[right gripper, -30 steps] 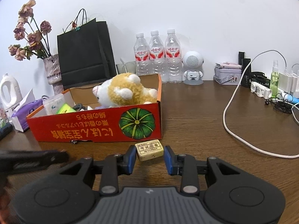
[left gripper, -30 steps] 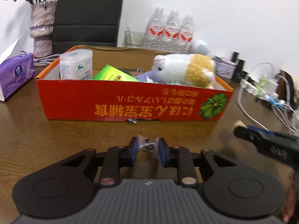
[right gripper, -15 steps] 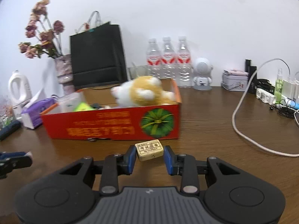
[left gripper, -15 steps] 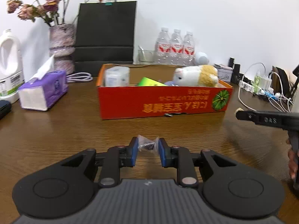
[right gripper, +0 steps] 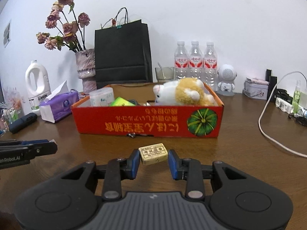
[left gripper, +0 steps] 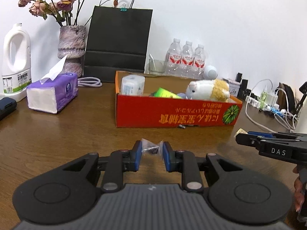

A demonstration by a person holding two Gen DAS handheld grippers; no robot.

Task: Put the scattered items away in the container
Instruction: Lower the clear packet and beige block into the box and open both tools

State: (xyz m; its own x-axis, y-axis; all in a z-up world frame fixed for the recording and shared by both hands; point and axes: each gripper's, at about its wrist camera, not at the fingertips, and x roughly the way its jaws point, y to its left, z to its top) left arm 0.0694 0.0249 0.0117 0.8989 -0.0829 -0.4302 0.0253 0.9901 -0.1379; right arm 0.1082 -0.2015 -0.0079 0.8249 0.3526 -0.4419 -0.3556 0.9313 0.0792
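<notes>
Sitting toward the back of the table [right gripper: 249,153], the red cardboard box [right gripper: 145,120] holds a plush toy [right gripper: 184,94], a tissue roll pack [right gripper: 101,96] and a green packet [right gripper: 120,102]. Near its front wall, the left gripper [left gripper: 152,151] is clamped on a small clear bag of dark bits [left gripper: 151,148], held above the wood. Beside it, the right gripper [right gripper: 153,158] has a cream eraser [right gripper: 153,154] between its blue pads; the left pad touches it, though whether the right pad does is unclear. A purple tissue box [left gripper: 52,94] and white jug [left gripper: 16,61] stand near the table's left edge.
</notes>
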